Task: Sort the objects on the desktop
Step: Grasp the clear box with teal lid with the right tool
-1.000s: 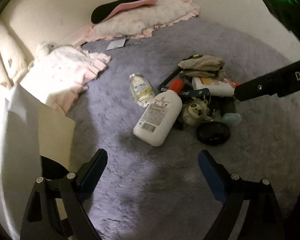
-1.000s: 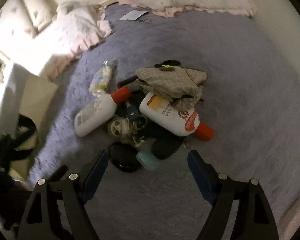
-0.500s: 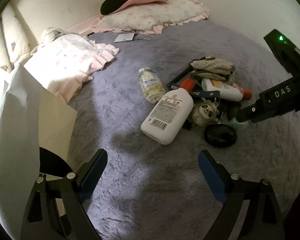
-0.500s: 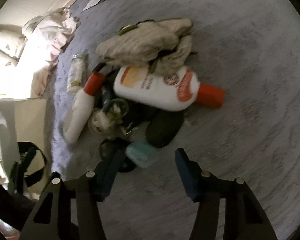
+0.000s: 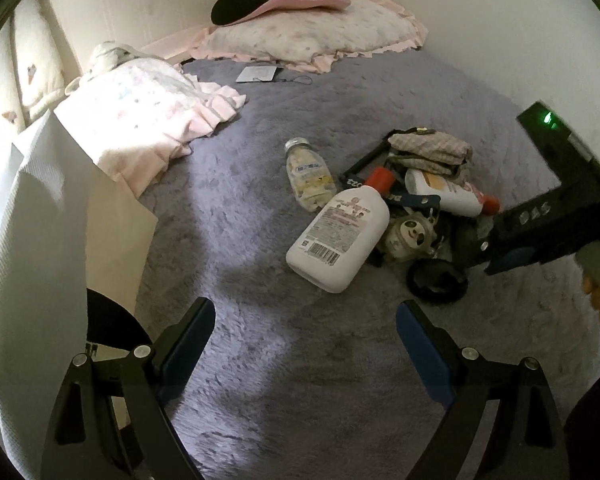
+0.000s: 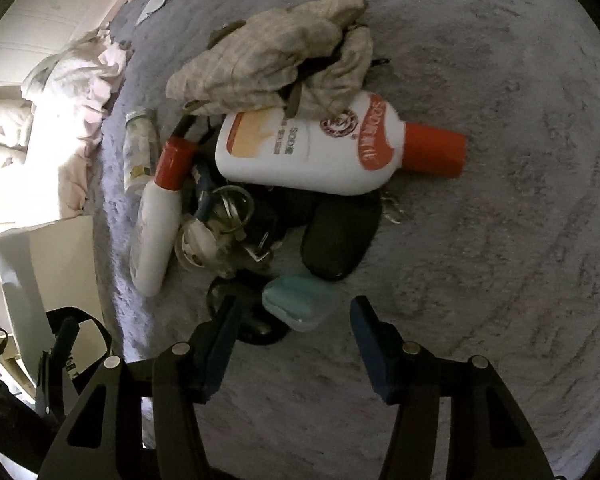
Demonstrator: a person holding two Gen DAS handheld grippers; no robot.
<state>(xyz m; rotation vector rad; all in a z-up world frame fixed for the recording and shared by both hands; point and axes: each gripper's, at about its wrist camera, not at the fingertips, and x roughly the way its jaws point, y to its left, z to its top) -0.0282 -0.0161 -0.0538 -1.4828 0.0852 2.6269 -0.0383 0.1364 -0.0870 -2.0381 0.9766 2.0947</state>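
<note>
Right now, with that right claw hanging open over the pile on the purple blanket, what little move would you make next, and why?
Probably ease the right claw forward and down so its open fingers straddle the small teal case, then close. That case lies nearest the claw at the pile's edge, with only a black round object beside it. The left claw hangs open, well short of the pile.

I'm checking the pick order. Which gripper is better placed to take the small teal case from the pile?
Right. The right gripper is open just before the teal case, at the pile's near edge. The left gripper is open farther back, nearer the white bottle.
</note>
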